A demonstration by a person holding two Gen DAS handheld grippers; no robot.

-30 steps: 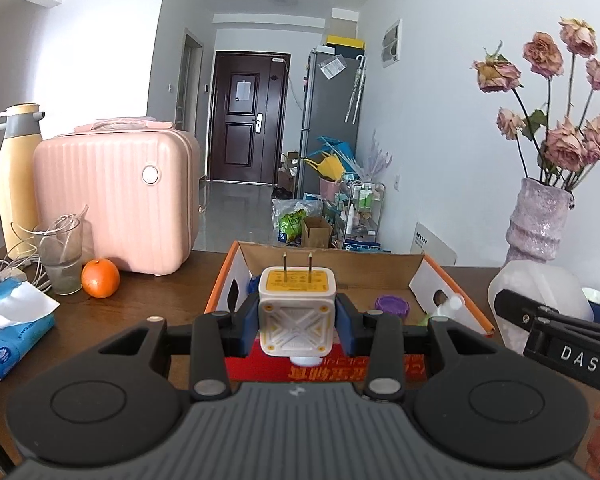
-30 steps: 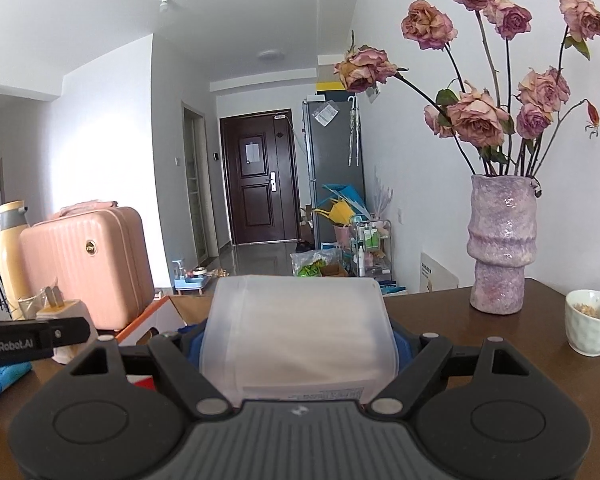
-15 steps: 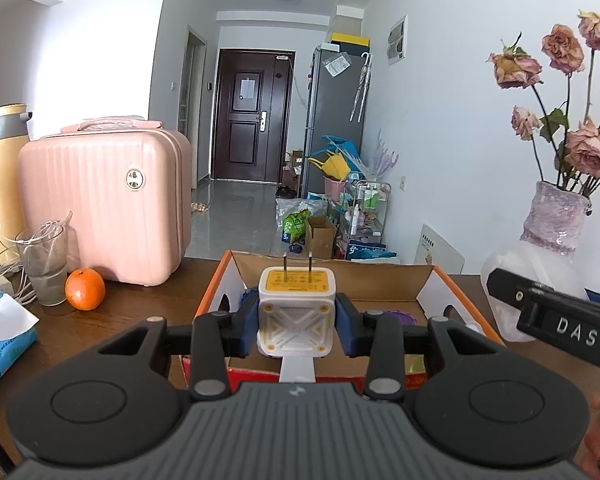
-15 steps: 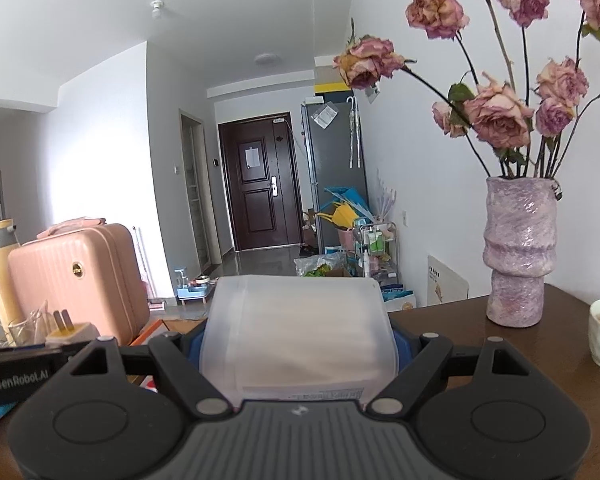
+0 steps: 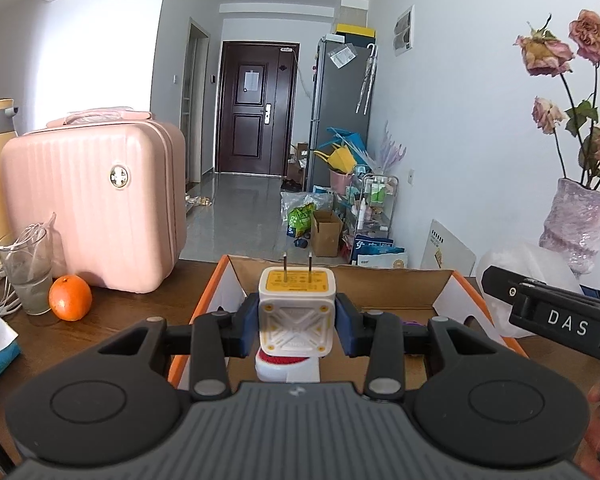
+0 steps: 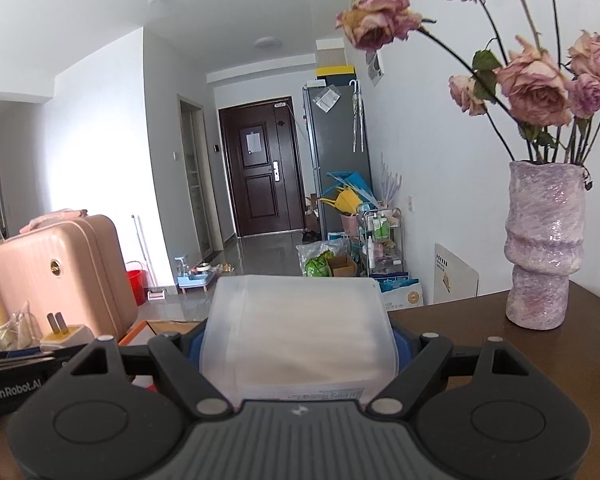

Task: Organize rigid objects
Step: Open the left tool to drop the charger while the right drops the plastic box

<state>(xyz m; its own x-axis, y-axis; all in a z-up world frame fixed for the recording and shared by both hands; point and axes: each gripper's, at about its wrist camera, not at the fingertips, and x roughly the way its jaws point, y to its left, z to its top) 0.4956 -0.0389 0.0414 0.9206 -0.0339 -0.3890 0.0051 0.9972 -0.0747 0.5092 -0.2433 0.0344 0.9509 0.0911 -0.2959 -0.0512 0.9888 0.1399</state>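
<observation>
We find the left tool (image 5: 297,322) clamped on the plug adapter (image 5: 297,306), held prongs-up above the open cardboard box (image 5: 444,286). Our right tool (image 6: 300,344) grips a translucent container (image 6: 300,336). We judge the next move: lower, release inside.

Open cardboard box (image 5: 440,280) directly ahead of left gripper (image 5: 297,322), top unobstructed. Blocked on the left by pink suitcase (image 5: 96,208), orange (image 5: 70,298) and glass (image 5: 30,272); on the right by right gripper (image 5: 548,312) and vase (image 6: 540,248).
</observation>
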